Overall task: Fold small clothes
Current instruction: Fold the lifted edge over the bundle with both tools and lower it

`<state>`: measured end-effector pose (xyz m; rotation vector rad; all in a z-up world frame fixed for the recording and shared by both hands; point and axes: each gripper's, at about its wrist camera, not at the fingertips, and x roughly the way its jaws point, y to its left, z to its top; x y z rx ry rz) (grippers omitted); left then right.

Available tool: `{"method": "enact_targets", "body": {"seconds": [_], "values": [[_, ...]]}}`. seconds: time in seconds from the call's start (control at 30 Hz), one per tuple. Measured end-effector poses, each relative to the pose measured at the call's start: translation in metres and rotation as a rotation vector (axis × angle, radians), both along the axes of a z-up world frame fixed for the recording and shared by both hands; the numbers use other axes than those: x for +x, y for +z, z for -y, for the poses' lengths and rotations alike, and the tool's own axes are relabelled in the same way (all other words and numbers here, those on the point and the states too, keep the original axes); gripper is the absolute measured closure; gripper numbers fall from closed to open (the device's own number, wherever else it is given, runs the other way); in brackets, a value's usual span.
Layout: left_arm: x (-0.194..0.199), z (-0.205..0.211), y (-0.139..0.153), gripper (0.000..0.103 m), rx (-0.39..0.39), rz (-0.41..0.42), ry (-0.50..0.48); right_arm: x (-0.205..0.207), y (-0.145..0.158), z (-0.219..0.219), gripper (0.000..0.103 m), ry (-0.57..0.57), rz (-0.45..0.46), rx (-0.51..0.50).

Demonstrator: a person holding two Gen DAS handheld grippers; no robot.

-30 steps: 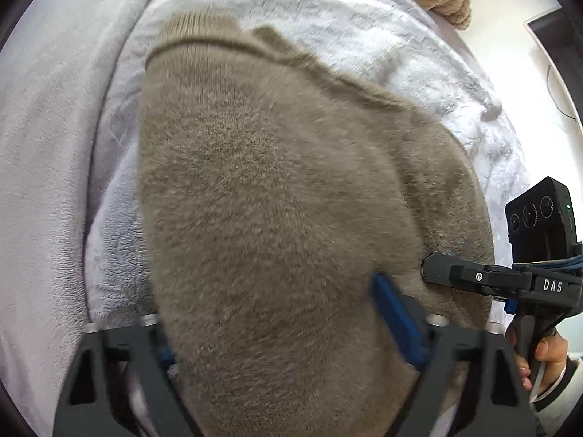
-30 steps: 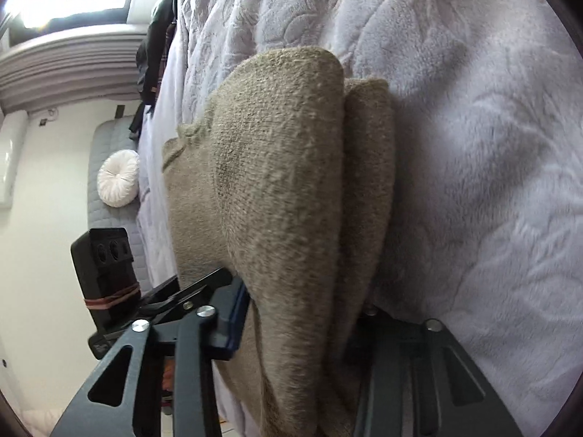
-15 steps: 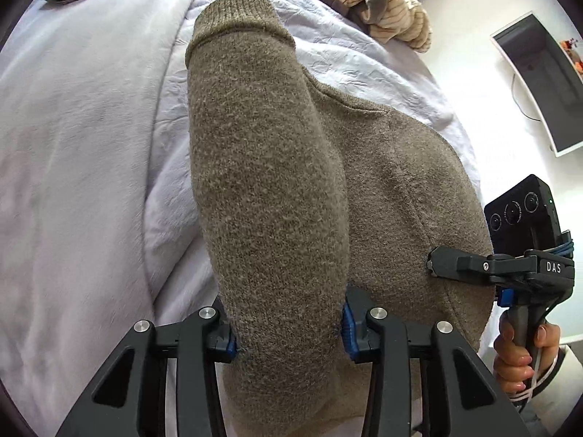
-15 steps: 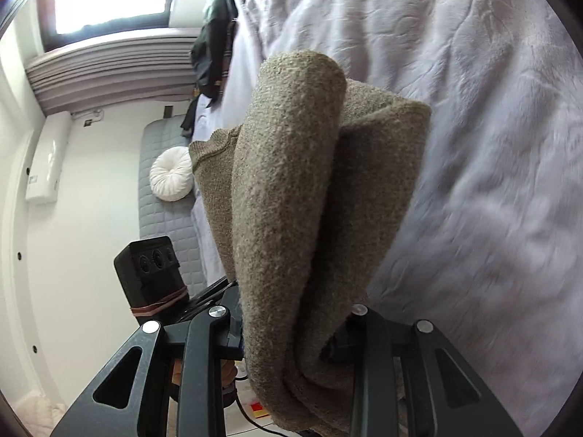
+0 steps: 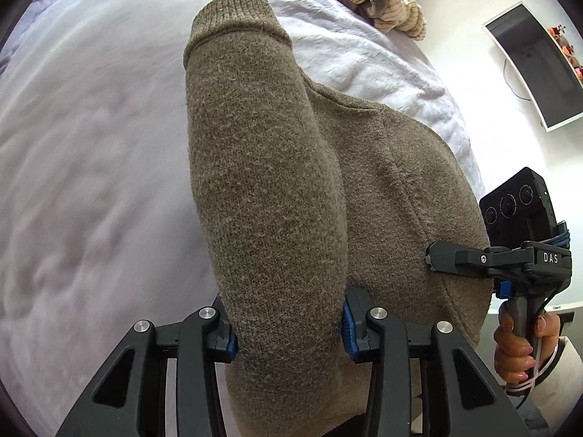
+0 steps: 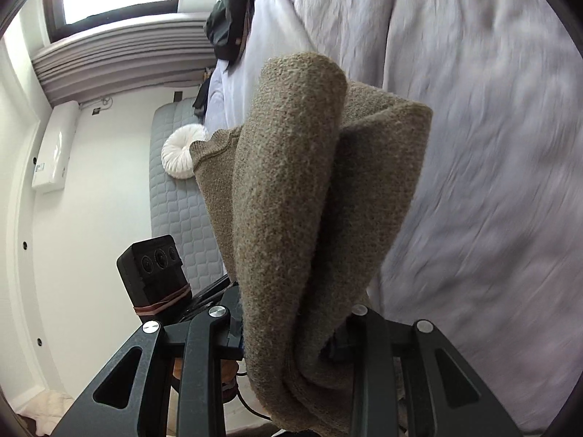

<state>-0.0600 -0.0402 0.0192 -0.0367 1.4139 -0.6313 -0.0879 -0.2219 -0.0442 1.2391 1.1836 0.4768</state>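
Observation:
A small olive-brown knit sweater hangs folded over between both grippers, lifted above the pale lilac bed blanket. My left gripper is shut on a folded sleeve, whose ribbed cuff points away from me. My right gripper is shut on a thick bunched fold of the sweater. In the left wrist view the right gripper bites the sweater's right edge, held by a hand. The left gripper's camera block shows in the right wrist view.
A pile of striped beige clothes lies at the bed's far edge. A wall screen is at the right. In the right wrist view: a dark garment, a round white cushion on a grey quilted mattress, a window.
Both grippers have lifted the sweater up off the blanket; it went from lying spread and close to the cameras to hanging folded in the air. Both stay shut.

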Motion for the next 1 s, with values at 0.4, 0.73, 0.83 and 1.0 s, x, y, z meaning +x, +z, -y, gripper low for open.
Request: {"method": "enact_targets", "body": {"seconds": [0.4, 0.73, 0.83, 1.0], "values": [[-0.027, -0.093, -0.059, 0.058, 0.203, -0.023, 0.160, 0.024, -0.051, -0.054, 0.065, 0.031, -0.173, -0.317], [-0.020, -0.125, -0.037, 0.044, 0.237, 0.087, 0.216, 0.007, -0.035, -0.033, 0.062, -0.068, -0.175, -0.358], [-0.020, -0.116, -0.039, 0.044, 0.237, 0.084, 0.186, 0.019, -0.038, -0.050, 0.064, -0.009, -0.179, -0.330], [-0.034, -0.100, -0.051, 0.044, 0.273, 0.076, 0.134, 0.009, -0.031, -0.057, 0.095, 0.071, -0.140, -0.444]]}}
